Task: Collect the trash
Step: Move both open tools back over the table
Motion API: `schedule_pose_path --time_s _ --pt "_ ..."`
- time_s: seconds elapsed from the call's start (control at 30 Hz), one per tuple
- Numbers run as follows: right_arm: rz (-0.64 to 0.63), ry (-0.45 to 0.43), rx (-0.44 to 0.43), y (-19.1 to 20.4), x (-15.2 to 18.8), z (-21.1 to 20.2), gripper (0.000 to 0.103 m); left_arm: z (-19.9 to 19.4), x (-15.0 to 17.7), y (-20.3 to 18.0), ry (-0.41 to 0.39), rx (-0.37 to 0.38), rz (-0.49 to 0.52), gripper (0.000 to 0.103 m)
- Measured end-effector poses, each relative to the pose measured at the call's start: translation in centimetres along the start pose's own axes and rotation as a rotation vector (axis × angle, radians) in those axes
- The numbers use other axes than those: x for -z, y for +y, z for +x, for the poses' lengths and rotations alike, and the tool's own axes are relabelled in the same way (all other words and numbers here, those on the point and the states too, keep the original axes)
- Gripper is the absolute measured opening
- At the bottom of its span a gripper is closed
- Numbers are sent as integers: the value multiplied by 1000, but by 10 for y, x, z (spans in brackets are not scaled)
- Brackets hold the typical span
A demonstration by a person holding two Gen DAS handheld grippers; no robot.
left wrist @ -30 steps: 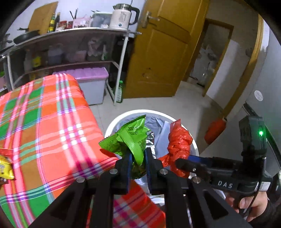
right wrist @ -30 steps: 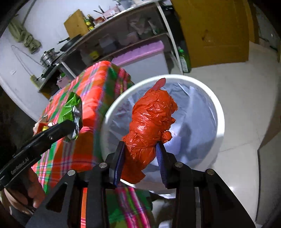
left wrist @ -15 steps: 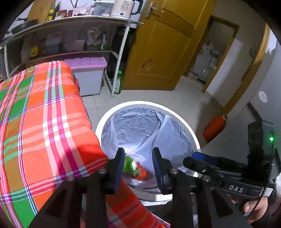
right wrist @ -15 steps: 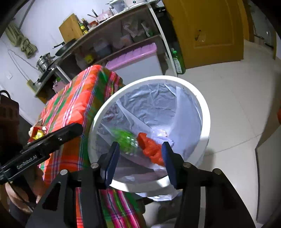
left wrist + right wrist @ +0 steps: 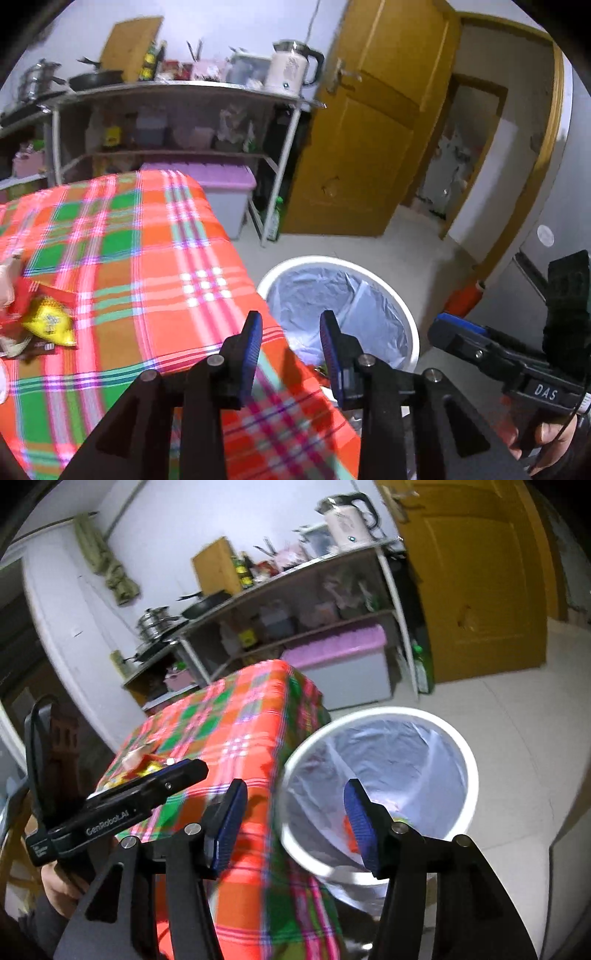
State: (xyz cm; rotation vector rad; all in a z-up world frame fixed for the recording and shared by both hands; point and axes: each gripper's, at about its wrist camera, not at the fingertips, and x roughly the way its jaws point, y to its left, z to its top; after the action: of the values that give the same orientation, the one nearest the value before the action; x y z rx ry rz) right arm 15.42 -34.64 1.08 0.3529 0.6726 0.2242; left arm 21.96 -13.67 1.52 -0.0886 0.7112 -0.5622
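Note:
A white trash bin [image 5: 410, 325] with a grey liner stands on the floor beside the table; it also shows in the right wrist view [image 5: 467, 760]. Red and green trash [image 5: 347, 834] lies inside it. My left gripper [image 5: 291, 325] is open and empty above the table's corner. My right gripper [image 5: 295, 801] is open and empty over the table edge and the bin's rim. A pile of wrappers, one of them yellow [image 5: 50, 321], lies on the plaid tablecloth [image 5: 147, 266] at the left; the pile shows in the right wrist view [image 5: 144, 764] too.
A metal shelf rack [image 5: 184, 110] with a kettle [image 5: 291, 68], pans and jars stands behind the table. A purple-lidded storage box [image 5: 229, 188] sits under it. A yellow wooden door [image 5: 369, 147] is at the right. A red object [image 5: 461, 299] lies on the floor.
Both grippers let go of their trash, the green wrapper and the red bag, into the bin. Both have since pulled back and turned left toward the table, jaws wider.

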Motion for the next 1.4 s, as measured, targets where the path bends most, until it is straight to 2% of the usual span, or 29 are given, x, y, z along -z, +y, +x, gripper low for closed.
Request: schedule_pose_path --time_s 0.13,0.67,1.13,1.4 --pt "-60 7 -13 29 4 -6 55 -35 5 6 -51 -50 3 32" --pt "-217 28 -75 114 24 -8 53 -140 48 60 -143 -241 -51 32" --pt "-313 99 -173 169 37 32 53 -183 72 119 -168 -403 -145 32" --pt "-349 165 -150 183 38 70 53 -183 80 168 -141 -476 -223 36"
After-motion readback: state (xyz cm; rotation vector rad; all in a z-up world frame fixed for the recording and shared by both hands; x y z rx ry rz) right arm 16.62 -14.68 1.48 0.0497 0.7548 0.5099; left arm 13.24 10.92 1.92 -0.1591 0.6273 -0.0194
